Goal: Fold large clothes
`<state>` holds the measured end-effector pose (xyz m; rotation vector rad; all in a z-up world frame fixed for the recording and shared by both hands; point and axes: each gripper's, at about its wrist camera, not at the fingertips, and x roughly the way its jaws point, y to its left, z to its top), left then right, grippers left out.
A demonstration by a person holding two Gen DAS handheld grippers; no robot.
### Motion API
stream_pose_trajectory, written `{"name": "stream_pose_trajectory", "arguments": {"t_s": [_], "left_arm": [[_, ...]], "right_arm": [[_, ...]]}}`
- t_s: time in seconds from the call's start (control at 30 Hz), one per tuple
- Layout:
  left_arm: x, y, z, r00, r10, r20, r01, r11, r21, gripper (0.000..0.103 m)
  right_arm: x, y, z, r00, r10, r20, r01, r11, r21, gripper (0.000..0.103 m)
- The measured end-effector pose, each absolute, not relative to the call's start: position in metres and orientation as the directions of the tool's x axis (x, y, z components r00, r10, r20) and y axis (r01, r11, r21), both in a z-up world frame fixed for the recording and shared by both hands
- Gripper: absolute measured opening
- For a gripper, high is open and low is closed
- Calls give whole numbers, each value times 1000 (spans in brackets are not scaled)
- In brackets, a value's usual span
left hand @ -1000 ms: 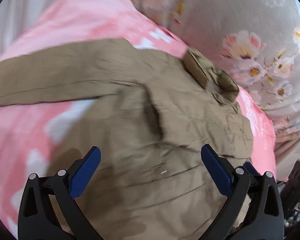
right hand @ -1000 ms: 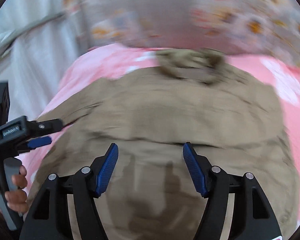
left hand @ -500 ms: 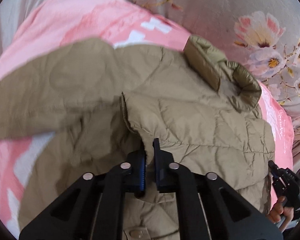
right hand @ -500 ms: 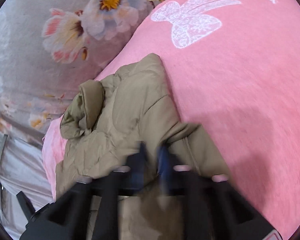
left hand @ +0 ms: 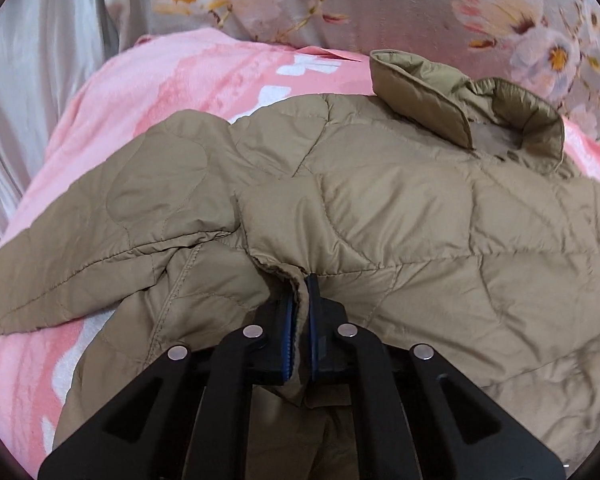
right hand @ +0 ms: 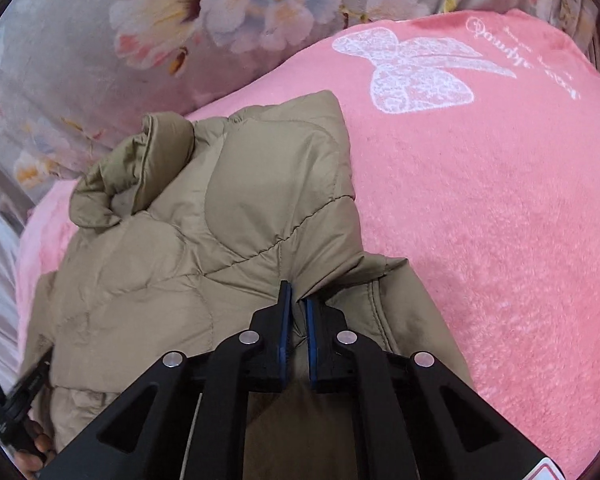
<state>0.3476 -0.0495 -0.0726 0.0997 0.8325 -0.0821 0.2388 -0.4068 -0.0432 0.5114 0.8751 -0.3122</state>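
Note:
A tan quilted jacket lies on a pink blanket, collar at the far side. My left gripper is shut on a fold of the jacket at its left side, beside the sleeve that spreads out to the left. In the right wrist view the jacket shows with its collar at the left. My right gripper is shut on a fold at the jacket's right edge.
The pink blanket with a white bow print extends to the right. A grey floral sheet lies beyond it. Pale curtain cloth hangs at the left. The other handheld gripper shows at the lower left.
Both grippers were open above the jacket a second ago. They have come down and closed on folds at its left and right sides, and the left view has drawn closer.

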Motion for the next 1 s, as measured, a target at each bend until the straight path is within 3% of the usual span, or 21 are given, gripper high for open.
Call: {"name": "stream_pose_trajectory", "arguments": {"t_s": [0.13, 0.27, 0.4, 0.53, 0.8, 1.0], "left_arm": [[347, -54, -73, 682, -6, -731, 107, 990, 92, 7], [328, -41, -54, 693, -4, -721, 110, 989, 100, 25], [308, -36, -5, 741, -59, -669, 107, 994, 31, 28], [310, -69, 24, 743, -175, -646, 180, 982, -59, 51], [341, -125, -52, 656, -102, -748, 183, 983, 27, 50], [336, -129, -66, 691, -79, -719, 180, 982, 65, 51]], "right_arm": [[234, -402, -37, 578, -95, -810, 469, 851, 234, 12], [199, -389, -1, 588, -180, -789, 490, 855, 170, 20], [200, -360, 36, 654, -168, -737, 410, 898, 159, 21], [238, -313, 31, 656, -100, -748, 286, 950, 124, 21], [265, -281, -23, 583, -34, -812, 243, 961, 135, 17], [262, -276, -36, 593, -50, -803, 245, 962, 121, 17]]}}
